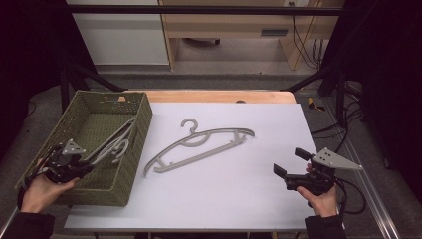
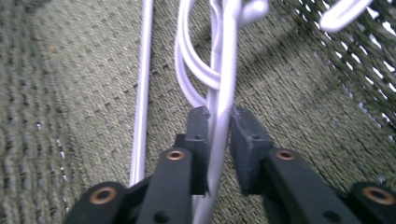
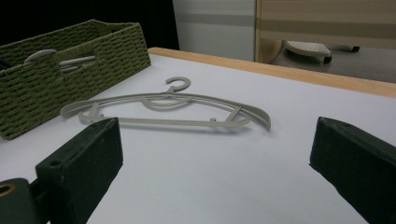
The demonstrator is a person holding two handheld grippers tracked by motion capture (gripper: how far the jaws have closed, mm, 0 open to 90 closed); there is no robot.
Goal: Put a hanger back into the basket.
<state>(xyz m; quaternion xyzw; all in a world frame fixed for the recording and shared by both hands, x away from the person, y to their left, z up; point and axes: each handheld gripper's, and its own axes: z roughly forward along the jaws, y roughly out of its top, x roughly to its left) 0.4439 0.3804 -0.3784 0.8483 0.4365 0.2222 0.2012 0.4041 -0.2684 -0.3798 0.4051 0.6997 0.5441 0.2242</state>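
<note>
Left claw (image 2: 218, 122) (basket-deep (image 1: 130, 164)) on hanger (image 2: 223, 93)

The left claw (image 1: 84, 167) is sitting low at the near left, its hand (image 1: 42, 191) gripping from behind, jaws nearly together. The right claw (image 1: 287, 163) is hovering at the near right, jaws spread wide, its hand (image 1: 323, 199) holding it level.

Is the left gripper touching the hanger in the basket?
Touching. In the left gripper view, the left gripper's fingers sit on both sides of the hanger's bar, with no gap at the left finger.
</note>
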